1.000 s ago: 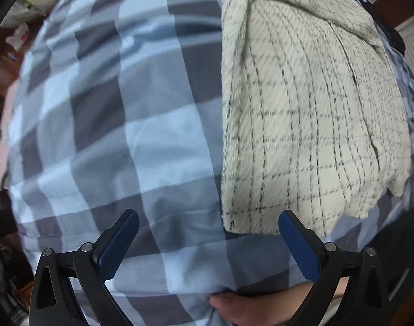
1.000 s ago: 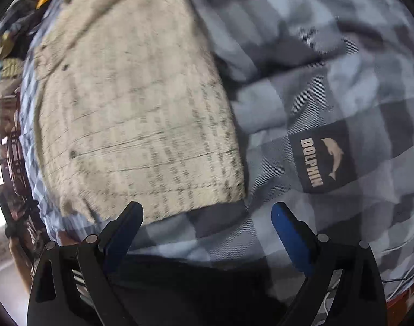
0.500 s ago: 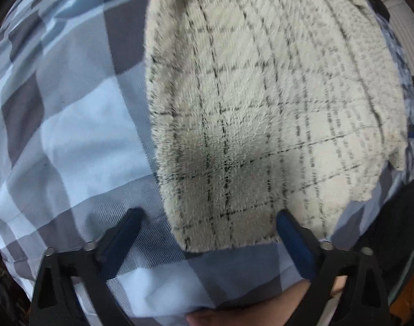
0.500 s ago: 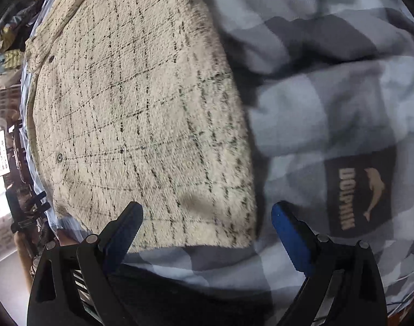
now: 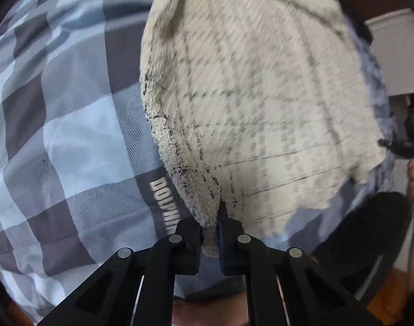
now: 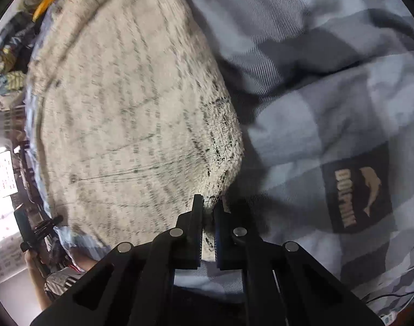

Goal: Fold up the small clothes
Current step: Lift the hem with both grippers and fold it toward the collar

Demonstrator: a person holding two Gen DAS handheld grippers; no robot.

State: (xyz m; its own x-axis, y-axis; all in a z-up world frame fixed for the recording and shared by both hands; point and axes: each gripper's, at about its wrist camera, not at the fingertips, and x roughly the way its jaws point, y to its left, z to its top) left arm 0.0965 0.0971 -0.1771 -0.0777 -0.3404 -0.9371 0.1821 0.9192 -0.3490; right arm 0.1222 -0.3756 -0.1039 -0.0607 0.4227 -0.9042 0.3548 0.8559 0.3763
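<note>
We have the cream garment [image 5: 261, 103] on the checked bed [image 5: 71, 141], left claw [image 5: 210, 233] and right claw [image 6: 208, 225] each clamped on a near hem corner. Next we judge: lift both evenly and fold forward.

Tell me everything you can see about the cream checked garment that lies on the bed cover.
The cream garment is fuzzy, woolly-looking fabric with a thin black check. It lies spread on the blue and grey checked bed cover, its far part rumpled. The left gripper is shut on its near left corner and the right gripper on its near right corner, so both corners are bunched between the jaws. The right corner looks a little raised. The fabric is blurred in both views.
</note>
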